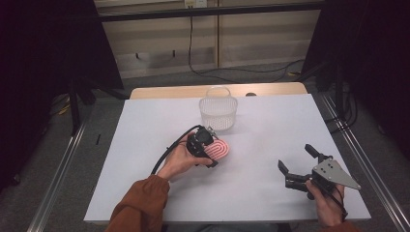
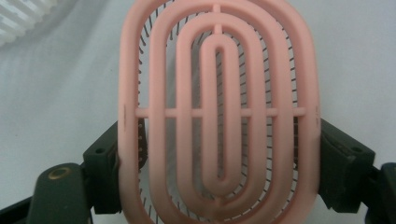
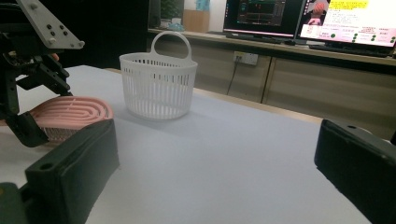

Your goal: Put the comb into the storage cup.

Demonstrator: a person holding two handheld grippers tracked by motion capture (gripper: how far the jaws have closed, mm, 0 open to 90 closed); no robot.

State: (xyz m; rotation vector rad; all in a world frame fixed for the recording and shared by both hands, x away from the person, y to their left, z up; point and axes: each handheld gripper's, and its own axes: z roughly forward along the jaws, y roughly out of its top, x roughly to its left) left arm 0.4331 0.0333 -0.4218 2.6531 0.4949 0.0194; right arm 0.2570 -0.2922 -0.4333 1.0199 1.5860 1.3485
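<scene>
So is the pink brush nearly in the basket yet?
Partly. Done: the left gripper is shut on the pink brush, its jaws pressing both long sides in the left gripper view. In hand: the brush sits low over the table, short of the white basket. Left: probably carrying it there and dropping it in. The right gripper waits open.

Layout on the bench (image 1: 145, 125)

The basket (image 1: 218, 113) is standing at the far middle. The brush (image 1: 220, 150) is sitting just before it, between the jaws of the left gripper (image 1: 207, 145). The right gripper (image 1: 300, 169) is sitting well apart, at the near right.
</scene>
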